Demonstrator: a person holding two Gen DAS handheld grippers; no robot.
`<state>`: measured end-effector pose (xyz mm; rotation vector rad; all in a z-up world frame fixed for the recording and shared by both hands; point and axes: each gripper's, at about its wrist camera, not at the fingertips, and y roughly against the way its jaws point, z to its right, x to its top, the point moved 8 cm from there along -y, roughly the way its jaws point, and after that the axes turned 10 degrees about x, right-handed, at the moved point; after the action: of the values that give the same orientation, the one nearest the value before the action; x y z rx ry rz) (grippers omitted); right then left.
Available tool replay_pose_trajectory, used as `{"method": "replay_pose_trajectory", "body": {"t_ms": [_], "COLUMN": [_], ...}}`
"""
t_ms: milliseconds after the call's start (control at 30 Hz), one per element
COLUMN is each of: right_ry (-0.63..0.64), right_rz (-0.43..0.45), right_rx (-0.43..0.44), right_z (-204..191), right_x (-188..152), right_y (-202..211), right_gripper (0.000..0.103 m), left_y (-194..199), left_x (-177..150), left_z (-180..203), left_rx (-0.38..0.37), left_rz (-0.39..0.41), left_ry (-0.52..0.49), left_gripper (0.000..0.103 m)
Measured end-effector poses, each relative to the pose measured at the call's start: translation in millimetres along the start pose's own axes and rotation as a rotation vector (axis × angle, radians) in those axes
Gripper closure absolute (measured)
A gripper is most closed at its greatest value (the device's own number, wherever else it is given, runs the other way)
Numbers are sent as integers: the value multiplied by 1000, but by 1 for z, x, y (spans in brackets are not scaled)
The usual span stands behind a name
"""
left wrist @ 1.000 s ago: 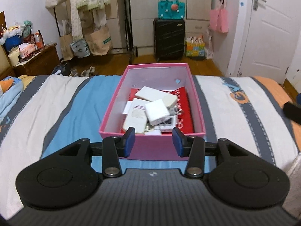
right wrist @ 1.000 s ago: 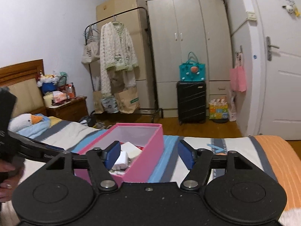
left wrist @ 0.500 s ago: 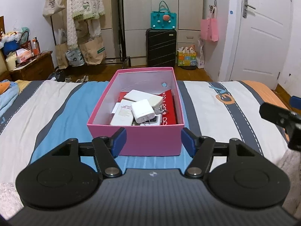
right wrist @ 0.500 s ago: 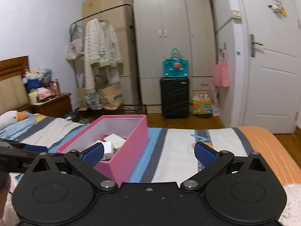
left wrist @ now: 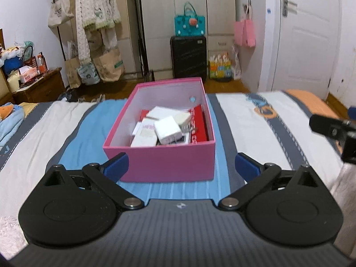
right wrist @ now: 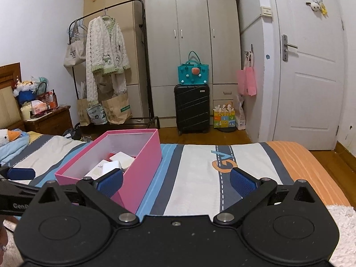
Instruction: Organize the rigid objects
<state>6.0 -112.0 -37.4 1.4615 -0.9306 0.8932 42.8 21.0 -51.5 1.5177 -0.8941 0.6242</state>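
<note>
A pink open box (left wrist: 160, 158) sits on the striped bed, holding several white flat boxes (left wrist: 166, 130) on a red item (left wrist: 200, 120). My left gripper (left wrist: 182, 166) faces the box's near wall from just short of it. Its jaws are opening and stand wider than the box front, with no pad touching it. My right gripper (right wrist: 176, 181) hangs open over bare bedspread, to the right of the pink box (right wrist: 144, 162), with nothing between its fingers. In the right wrist view, one of the left gripper's blue pads (right wrist: 21, 173) shows at the left edge.
The bed's striped cover (right wrist: 200, 173) spreads to both sides of the box. Beyond the foot stand a black suitcase (right wrist: 192, 109), a wardrobe (right wrist: 191, 33), a clothes rack (right wrist: 106, 51) and a white door (right wrist: 311, 77). A nightstand (left wrist: 37, 86) is at the left.
Both grippers' jaws have spread from partly closed to wide. The left gripper has drawn back a little from the pink box. The right view has swung so the box sits further left.
</note>
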Motion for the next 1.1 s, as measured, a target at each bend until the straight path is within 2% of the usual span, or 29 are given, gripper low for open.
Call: {"method": "replay_pose_trajectory", "body": {"t_ms": [200,367,1100], "right_ry": [6,17,10], "right_rz": [11,-13,-50], "right_rx": [-11,-32,-70], "right_z": [-2,-1,6], "right_x": [4,2,-3], "right_y": [4,3,0], "right_gripper": [0,0,0], "left_y": [1,0,-5], "left_x": [0,-1,-4], "left_z": [-3,-9,-13], "left_rx": [8,31,99], "left_rz": [-8,-26,-81], "left_ry": [15,38,7], "left_gripper": [0,0,0]}}
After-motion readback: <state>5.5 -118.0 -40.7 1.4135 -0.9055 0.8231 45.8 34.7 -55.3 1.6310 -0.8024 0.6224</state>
